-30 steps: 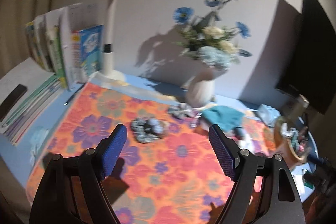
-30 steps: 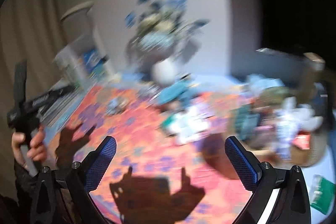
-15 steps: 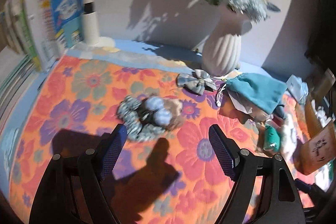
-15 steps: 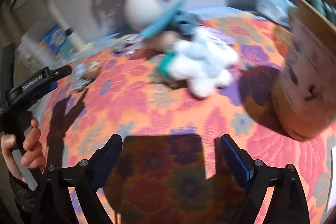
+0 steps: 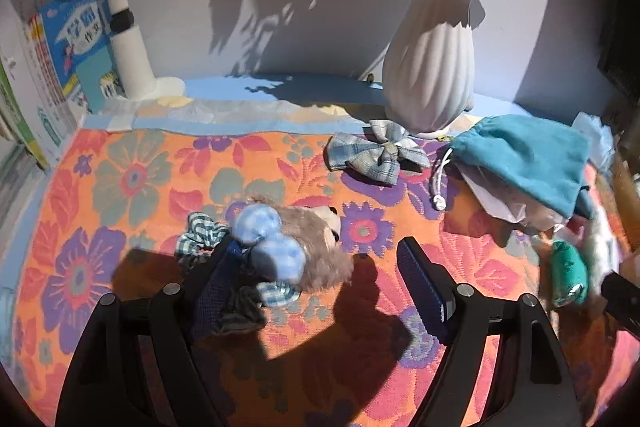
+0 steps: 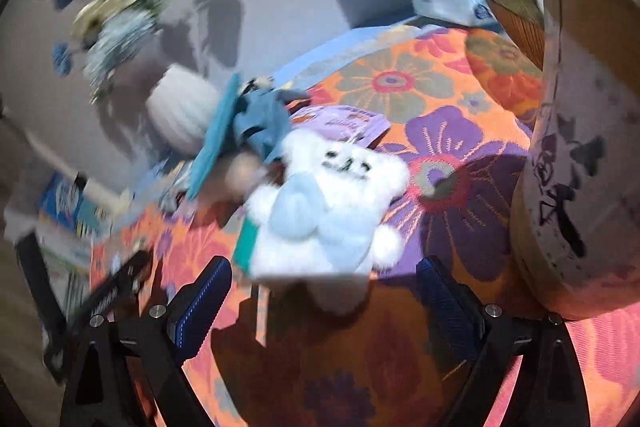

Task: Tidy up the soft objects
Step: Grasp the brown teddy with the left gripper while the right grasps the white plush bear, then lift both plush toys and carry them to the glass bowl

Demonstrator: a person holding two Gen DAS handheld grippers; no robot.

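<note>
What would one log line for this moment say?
left tool: open, over brown plush | right tool: open, before white plush | neither held | basket at right

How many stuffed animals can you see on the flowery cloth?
2: a brown plush toy with blue bows near the left gripper, and a white plush toy before the right gripper. The pile may hide more.

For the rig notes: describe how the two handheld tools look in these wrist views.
Both match. The left tool and the right tool each have two matte black angular fingers with silver screw heads, tipped by flat pads of dark blue, finely textured rubber. No cables or sleeves show. White lettering on the left tool's body, seen from the right wrist, is too blurred to read.
</note>
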